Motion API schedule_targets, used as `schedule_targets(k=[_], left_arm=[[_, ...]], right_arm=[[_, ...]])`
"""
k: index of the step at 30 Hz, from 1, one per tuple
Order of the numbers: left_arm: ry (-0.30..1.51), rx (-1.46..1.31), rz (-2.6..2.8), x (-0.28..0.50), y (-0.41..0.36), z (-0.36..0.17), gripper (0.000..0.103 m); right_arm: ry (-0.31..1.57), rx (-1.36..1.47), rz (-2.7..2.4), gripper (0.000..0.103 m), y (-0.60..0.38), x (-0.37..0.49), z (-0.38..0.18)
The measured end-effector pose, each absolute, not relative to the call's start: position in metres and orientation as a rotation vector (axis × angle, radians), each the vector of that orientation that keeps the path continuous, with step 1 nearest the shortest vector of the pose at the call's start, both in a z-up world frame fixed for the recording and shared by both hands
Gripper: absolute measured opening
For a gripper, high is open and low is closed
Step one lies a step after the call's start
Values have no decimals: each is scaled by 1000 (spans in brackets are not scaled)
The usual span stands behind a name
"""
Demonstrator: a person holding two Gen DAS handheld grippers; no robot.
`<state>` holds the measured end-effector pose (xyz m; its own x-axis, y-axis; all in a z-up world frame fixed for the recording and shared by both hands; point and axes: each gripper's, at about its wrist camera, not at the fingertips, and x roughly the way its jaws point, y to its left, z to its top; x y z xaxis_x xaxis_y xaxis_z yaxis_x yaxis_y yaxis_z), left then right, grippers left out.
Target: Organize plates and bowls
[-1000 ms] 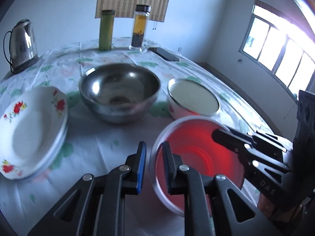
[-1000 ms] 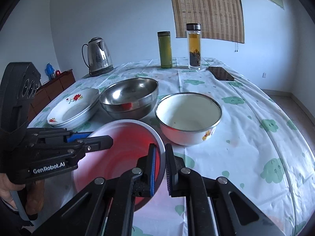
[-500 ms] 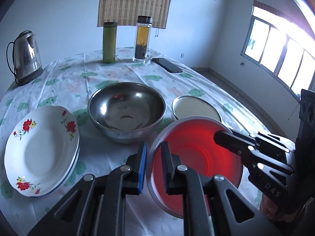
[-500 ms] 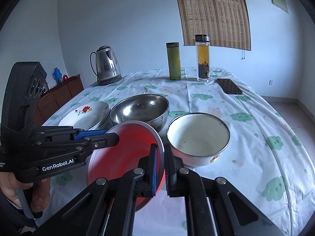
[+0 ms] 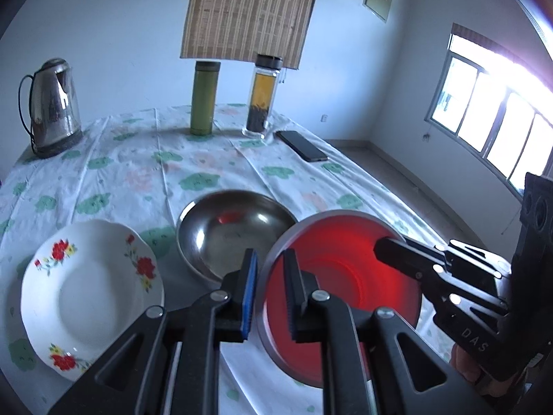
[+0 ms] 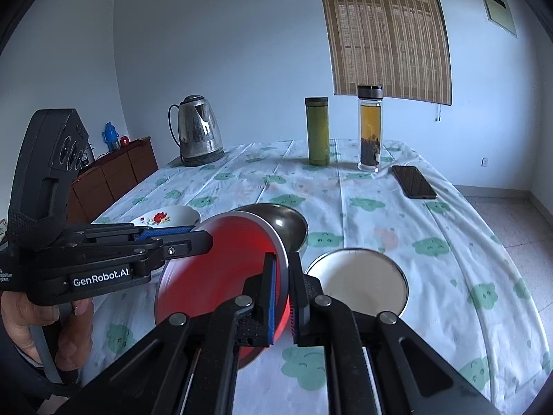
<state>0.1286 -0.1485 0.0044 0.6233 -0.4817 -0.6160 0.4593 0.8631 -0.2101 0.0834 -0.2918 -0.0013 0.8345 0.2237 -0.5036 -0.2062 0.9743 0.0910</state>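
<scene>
Pale walls and a bamboo blind [image 6: 387, 31] back our bench [image 6: 397, 214], draped in a cloud-print cloth. We take the steel bowl [image 5: 235, 235] as our landmark: the red bowl [image 5: 342, 273] is held tilted in the air just in front of it and a little to its right (its rim looks grey from both wrist views). Our left gripper [image 5: 271, 290] pinches the red bowl's near rim on one side, and our right gripper [image 6: 281, 297] clamps the rim opposite, fingers closed on the wall. Left of the steel bowl lie the flowered plates [image 5: 90, 294]; right of it sits the white enamel bowl [image 6: 357, 283]. Behind it stand a kettle [image 5: 52, 107], a green flask [image 5: 205, 98], a tea bottle [image 5: 262, 97] and a phone [image 5: 302, 145].
</scene>
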Motion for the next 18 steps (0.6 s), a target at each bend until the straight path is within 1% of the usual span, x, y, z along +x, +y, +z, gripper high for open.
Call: schedule_targets(k=[8,12,18], left_arm=[[656,-24,-447,153,-146,18,13],[674,-61,-418,174,-141,14,13],[702,-88,-378,187,-134,2,13]], right_arm=[[476,16,236,7,-285,116,14],[467,1,244,7,-280,136,16],[465,32,277,9,-277,161,5]])
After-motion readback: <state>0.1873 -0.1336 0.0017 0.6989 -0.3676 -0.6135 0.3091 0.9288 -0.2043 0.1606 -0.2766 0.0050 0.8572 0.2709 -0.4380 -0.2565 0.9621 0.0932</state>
